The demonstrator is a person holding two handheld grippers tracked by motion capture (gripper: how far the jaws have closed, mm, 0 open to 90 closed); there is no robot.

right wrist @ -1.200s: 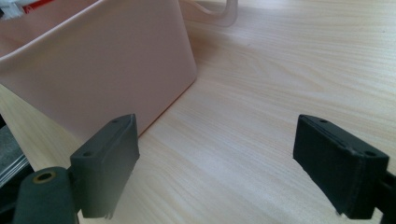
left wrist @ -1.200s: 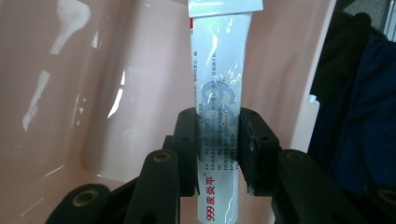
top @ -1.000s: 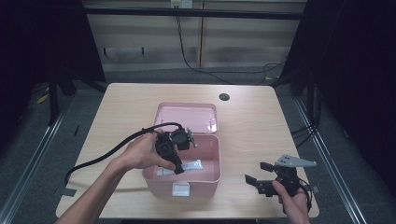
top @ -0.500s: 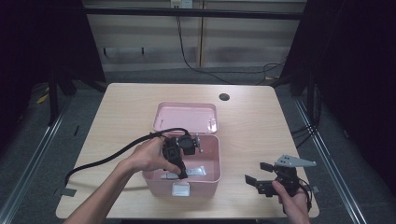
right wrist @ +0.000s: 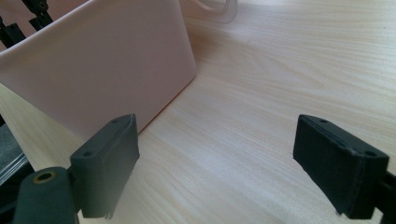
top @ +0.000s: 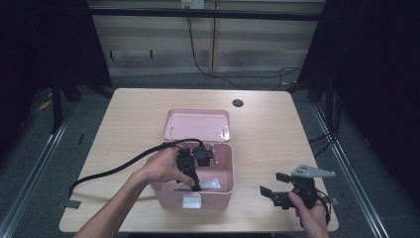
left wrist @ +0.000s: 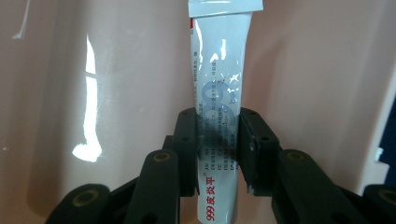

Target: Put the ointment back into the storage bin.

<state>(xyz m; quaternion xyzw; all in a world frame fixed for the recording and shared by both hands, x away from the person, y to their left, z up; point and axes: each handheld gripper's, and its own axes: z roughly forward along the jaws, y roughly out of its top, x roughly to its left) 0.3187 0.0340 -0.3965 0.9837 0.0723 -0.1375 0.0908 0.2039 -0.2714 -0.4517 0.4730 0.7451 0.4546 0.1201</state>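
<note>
The left claw (left wrist: 217,154) pinches a white ointment tube (left wrist: 219,93) between its two black pads, one on each side of the printed lower half; the tube runs straight away from the claw, its crimped flat end farthest off; behind and around it lies the glossy pink inside of the box. In the high view the left claw (top: 194,184) reaches down into the open pink box (top: 225,188), the person's left hand (top: 161,168) wrapped around its body just outside the near-left wall; the tube (top: 205,184) lies low in the box at the claw's tip; a black cable (top: 114,171) trails off to that claw's left across the surface (top: 133,119); beyond the claw, the box's lid (top: 197,125) stands folded back.

The right claw (top: 271,187) is spread wide with nothing between its pads, held by the right hand (top: 312,215) well to the right of the box; in the right gripper view the right claw (right wrist: 231,163) hangs over bare wood, the box's outer wall (right wrist: 102,70) just beyond its left pad.
</note>
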